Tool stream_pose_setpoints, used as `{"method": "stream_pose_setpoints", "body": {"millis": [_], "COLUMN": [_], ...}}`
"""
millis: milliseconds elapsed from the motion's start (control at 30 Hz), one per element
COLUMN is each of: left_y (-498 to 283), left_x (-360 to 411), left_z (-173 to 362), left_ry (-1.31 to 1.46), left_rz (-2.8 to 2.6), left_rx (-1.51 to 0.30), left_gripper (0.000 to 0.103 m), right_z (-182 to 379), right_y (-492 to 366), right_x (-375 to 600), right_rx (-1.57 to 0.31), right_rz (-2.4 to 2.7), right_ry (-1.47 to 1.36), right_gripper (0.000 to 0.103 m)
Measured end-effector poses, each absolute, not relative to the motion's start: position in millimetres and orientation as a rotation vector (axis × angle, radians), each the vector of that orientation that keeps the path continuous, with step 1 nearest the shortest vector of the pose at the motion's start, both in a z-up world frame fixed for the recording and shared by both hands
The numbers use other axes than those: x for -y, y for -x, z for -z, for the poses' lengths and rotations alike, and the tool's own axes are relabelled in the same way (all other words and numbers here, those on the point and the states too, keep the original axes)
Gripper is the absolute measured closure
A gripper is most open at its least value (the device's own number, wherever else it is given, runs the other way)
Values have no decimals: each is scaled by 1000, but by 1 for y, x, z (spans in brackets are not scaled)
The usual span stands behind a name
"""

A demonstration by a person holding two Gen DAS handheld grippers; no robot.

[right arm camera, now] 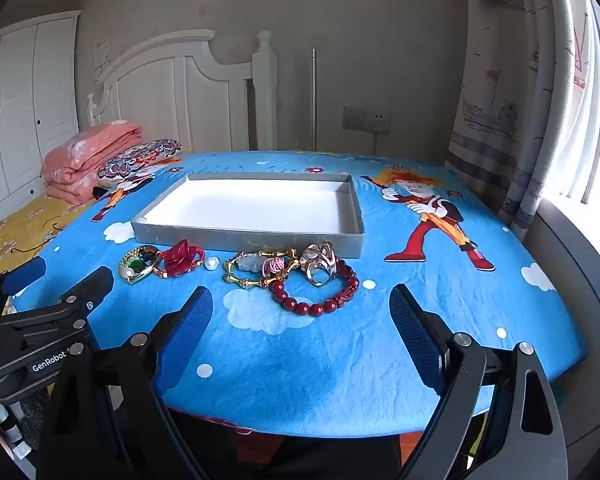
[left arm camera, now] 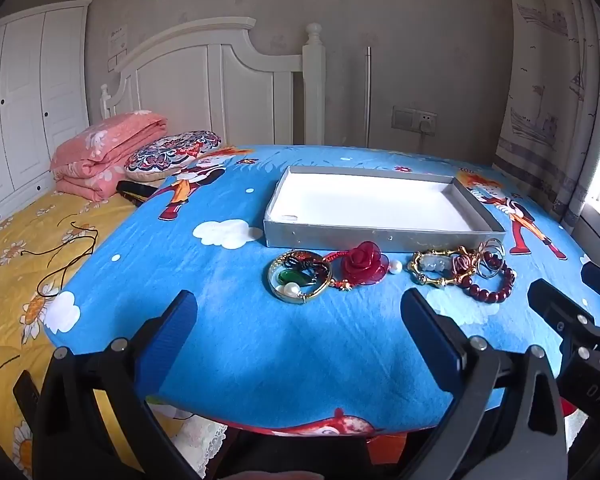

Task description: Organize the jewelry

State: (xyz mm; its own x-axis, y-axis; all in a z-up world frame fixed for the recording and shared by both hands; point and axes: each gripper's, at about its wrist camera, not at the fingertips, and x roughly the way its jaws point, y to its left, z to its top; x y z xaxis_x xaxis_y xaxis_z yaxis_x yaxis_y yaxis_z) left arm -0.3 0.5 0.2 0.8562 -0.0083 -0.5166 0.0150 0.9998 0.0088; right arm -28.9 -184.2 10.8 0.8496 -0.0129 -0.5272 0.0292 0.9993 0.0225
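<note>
Jewelry (right arm camera: 240, 272) waits beside empty tray (right arm camera: 156, 230); nothing moved yet. Left gripper (left arm camera: 298, 320), right gripper (right arm camera: 300, 312) wide apart, holding nothing. Next: pinch one piece.

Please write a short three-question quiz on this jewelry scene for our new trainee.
1. True or false: the grey box already holds jewelry.
2. Which piece lies nearest the right gripper? A) red bead bracelet B) red rose C) loose pearl
3. Fill in: both the right gripper and the left gripper are ____.

Key: 1 false; 2 A; 3 open.
</note>
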Motion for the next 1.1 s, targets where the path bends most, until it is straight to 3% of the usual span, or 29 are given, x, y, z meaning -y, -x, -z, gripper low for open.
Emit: {"method": "stream_pose_setpoints", "body": {"millis": [1100], "left_y": [4], "left_x": [-4], "left_z": [9], "left_ry": [-11], "left_rz": [13], "left_rx": [-564], "left_gripper": [4], "right_z": [-4], "right_y": [26], "right_x": [182], "right_rx": [-580], "right_rz": [10], "right_ry": [-36], "right_gripper": [18]}}
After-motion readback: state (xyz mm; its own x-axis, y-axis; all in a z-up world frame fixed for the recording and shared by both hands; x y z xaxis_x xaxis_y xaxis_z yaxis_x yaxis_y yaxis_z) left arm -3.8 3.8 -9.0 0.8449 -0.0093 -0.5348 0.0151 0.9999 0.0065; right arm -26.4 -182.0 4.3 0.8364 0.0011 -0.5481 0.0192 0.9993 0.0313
